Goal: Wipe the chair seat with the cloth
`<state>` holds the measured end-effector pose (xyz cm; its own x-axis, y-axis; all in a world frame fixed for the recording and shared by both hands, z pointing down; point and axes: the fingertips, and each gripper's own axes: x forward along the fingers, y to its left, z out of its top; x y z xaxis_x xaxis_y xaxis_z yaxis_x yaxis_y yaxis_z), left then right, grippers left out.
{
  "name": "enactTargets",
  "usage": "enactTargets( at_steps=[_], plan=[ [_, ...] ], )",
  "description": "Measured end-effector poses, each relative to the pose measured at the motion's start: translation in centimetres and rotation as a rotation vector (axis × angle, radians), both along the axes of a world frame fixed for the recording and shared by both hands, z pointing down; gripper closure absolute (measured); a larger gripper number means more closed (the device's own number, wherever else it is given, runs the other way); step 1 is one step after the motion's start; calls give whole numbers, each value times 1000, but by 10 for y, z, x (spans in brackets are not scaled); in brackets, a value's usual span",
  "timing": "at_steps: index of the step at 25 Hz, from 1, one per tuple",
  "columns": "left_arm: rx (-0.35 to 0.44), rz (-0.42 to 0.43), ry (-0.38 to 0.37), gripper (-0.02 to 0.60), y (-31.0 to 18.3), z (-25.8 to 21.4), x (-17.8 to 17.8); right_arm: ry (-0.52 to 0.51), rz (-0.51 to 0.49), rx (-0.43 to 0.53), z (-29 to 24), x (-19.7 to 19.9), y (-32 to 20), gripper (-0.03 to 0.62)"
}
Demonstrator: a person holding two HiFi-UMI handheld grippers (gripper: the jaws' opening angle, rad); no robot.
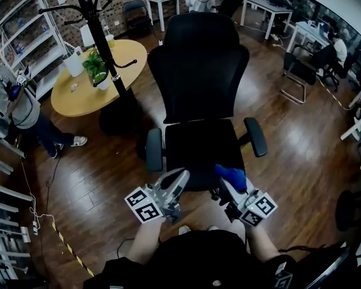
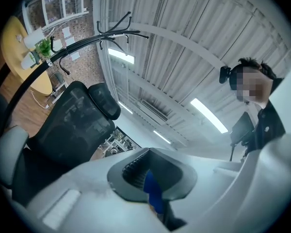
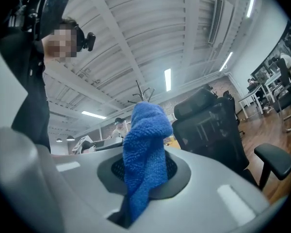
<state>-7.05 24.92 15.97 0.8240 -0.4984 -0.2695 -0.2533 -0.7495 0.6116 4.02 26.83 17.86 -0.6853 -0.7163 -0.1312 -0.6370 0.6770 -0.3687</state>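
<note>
A black office chair faces me in the head view, its seat (image 1: 195, 149) just beyond both grippers and its tall backrest (image 1: 198, 65) upright. My right gripper (image 1: 224, 183) hovers over the seat's front right corner, shut on a blue cloth (image 1: 231, 175). In the right gripper view that cloth (image 3: 144, 154) stands bunched up out of the jaws of the right gripper (image 3: 144, 176), with the chair (image 3: 211, 130) to the right. My left gripper (image 1: 179, 177) is at the seat's front edge, jaws together and nothing seen in them. The left gripper (image 2: 150, 176) points upward, with the chair's backrest (image 2: 72, 125) to the left.
A round yellow table (image 1: 87, 92) with a potted plant (image 1: 96, 67) and a black coat stand (image 1: 99, 35) are behind the chair's left side. A person (image 1: 15, 104) stands by white shelves at far left. Another chair (image 1: 301, 71) and desks are at right. Wooden floor surrounds the chair.
</note>
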Motion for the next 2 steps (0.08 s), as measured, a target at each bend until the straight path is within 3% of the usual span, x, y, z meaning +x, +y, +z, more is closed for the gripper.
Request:
enactTargets(
  at_steps=[2],
  plan=[
    [-4,-1,1,589,8,-5,3,5,-7,-11,-3,2,8,559]
  ],
)
